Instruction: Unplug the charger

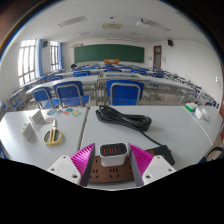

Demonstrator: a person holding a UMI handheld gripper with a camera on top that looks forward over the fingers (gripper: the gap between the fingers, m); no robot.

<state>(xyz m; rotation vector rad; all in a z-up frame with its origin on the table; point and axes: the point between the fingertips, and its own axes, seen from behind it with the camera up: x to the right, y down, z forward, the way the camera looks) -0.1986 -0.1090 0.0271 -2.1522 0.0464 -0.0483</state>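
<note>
We see the gripper (112,163) w/ fingers set wide; a white charger (112,153) stands between the pink pads (83,158), gap each side as far as we can tell. It sits at the near edge of the white table (170,125). A black cable (124,119) coils mid-table, beyond the fingers. Yellow tape roll (55,136) lies toward the left edge. Blue chairs (124,93) behind the far edge.
</note>
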